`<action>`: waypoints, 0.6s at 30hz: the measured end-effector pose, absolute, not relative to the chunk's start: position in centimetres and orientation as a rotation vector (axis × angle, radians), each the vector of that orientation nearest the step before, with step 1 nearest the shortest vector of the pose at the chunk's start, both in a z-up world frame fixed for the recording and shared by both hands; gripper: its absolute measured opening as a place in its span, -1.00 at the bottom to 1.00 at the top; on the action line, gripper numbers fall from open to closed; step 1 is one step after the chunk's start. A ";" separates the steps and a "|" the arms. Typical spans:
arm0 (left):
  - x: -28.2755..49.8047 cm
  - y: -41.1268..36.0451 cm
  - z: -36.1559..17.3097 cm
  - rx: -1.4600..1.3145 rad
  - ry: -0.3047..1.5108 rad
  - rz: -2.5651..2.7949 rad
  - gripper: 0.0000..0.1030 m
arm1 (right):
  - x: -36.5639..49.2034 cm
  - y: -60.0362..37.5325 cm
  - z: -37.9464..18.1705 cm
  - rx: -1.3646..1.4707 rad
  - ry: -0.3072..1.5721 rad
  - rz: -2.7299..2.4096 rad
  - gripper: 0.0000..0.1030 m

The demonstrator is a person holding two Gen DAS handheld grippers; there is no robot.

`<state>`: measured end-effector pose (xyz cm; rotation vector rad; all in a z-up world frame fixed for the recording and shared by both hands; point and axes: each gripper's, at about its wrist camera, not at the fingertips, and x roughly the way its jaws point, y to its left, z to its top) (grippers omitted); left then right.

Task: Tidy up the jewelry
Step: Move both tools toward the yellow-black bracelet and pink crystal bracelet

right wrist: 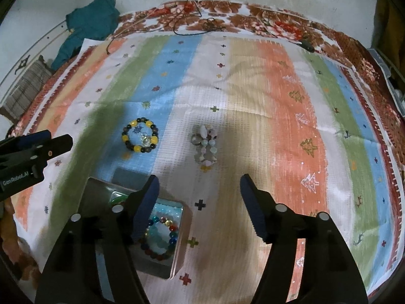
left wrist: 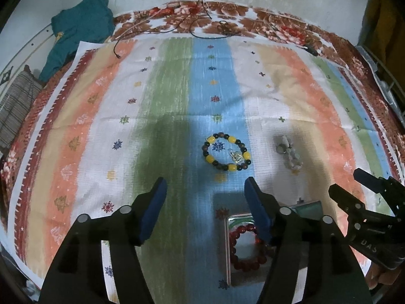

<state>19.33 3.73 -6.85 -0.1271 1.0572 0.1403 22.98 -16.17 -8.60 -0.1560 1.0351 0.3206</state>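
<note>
A yellow-and-dark bead bracelet (left wrist: 226,153) (right wrist: 140,135) with a clear charm lies flat on the blue stripe of the mat. To its right, a pale bead bracelet (left wrist: 289,155) (right wrist: 206,147) is bunched on the white stripe. Nearer me stands a metal box (left wrist: 226,248) (right wrist: 181,248). It holds a red bead bracelet (left wrist: 246,247) and a multicoloured bead bracelet (right wrist: 160,238). My left gripper (left wrist: 205,181) (right wrist: 59,138) hangs open just short of the yellow bracelet, with nothing in it. My right gripper (right wrist: 198,177) (left wrist: 345,179) is open and empty too, just short of the pale bracelet.
A striped cloth mat (left wrist: 164,88) covers a floral bedsheet (left wrist: 278,22). A teal garment (left wrist: 81,27) and a striped cushion (left wrist: 17,103) sit at the far left. Black cables (left wrist: 202,25) trail over the bed's far edge by the wall.
</note>
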 end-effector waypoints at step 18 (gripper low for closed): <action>23.4 5.1 -10.4 -0.144 1.104 0.177 0.31 | 27.5 -16.8 -12.2 -0.153 1.099 0.249 0.34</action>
